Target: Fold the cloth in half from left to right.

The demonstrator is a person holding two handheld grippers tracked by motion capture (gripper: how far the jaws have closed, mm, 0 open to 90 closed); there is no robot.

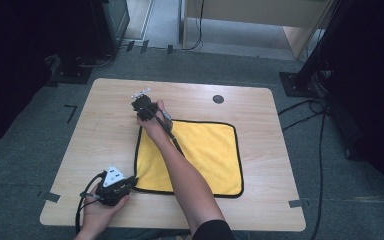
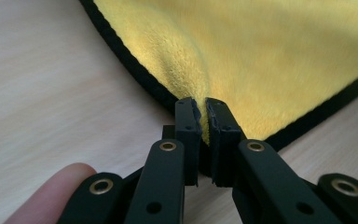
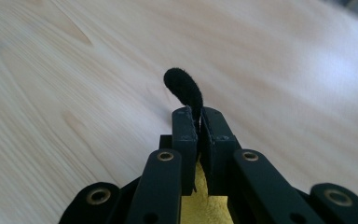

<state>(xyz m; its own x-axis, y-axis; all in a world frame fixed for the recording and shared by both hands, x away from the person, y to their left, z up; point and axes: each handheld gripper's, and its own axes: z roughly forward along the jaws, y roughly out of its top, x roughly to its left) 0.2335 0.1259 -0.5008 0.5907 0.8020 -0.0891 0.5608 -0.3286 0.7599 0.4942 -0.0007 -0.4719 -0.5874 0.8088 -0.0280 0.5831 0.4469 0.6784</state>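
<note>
Looks like you've got both tongs clamped on the yellow cloth (image 1: 200, 155) now. Left tongs (image 2: 202, 116) are pinched shut on the near-left corner, with yellow pile bunched between the pads; right tongs (image 3: 196, 116) are closed on the far-left corner, the black hem poking up past the tips. The cloth lies flat on the table (image 1: 260, 107), a bit right of centre. So grabbing is done and the fold seems next: I'd lift both corners together and carry them evenly toward the right edge.
</note>
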